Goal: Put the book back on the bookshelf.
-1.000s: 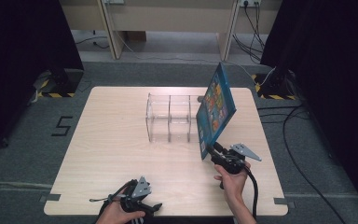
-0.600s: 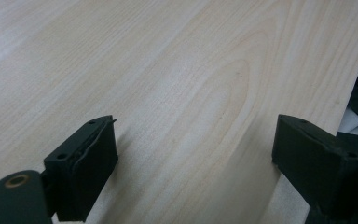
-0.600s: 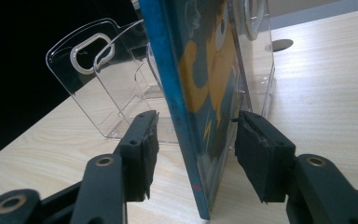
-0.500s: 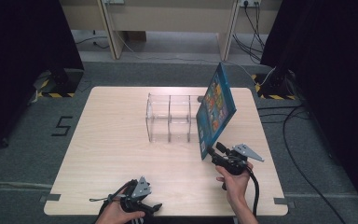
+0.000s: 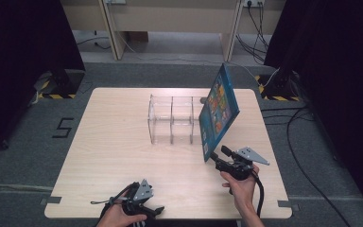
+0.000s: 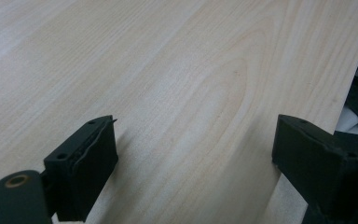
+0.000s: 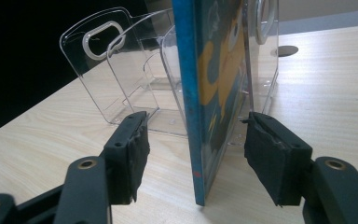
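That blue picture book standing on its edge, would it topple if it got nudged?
Probably. The book stands tilted on one thin edge, leaning on the clear rack, so a nudge could tip it. It looks stiff and flat. The right gripper has just been opening, pads off it.

A pale wooden table (image 5: 108, 156) carries a clear 3-compartment rack (image 5: 172, 119) at its middle. A blue book (image 5: 219, 109) stands on edge at the rack's right, tilted, corner on the tabletop.
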`<state>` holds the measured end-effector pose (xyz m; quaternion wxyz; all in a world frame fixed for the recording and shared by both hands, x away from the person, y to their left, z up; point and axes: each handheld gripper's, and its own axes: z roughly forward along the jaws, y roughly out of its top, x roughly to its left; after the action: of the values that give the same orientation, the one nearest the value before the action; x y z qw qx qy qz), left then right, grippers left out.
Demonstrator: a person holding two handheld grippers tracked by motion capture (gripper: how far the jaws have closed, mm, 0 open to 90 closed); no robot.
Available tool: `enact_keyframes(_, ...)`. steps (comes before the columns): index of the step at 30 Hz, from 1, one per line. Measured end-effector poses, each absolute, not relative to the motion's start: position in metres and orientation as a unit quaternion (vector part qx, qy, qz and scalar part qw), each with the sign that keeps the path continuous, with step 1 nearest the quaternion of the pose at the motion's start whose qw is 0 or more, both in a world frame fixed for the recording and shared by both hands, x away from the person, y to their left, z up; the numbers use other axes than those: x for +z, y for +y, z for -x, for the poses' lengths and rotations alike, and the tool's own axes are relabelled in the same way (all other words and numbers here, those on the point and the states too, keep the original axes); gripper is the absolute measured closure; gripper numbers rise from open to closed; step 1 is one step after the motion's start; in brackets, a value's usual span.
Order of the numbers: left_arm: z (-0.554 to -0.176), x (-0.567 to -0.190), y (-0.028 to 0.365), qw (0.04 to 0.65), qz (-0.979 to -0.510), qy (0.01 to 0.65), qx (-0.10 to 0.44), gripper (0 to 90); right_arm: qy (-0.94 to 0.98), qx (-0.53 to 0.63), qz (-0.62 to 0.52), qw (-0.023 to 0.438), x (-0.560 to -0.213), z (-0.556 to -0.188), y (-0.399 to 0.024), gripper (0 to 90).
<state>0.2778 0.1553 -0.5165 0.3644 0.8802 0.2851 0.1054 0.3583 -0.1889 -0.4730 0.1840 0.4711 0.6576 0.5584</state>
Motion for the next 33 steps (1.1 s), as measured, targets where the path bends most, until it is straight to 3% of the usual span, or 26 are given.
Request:
enact_keyframes(11,-0.278,-0.516,0.155,0.364,-0.881,0.284,0.105,12.8,0.683,0.539,-0.444,0.211,-0.468,-0.344,-0.198,36.3)
enact_keyframes(33,-0.278,-0.517,0.156,0.366,-0.88,0.284,0.106,12.8,0.697,0.547,-0.419,0.197,-0.47,-0.324,-0.209,29.0)
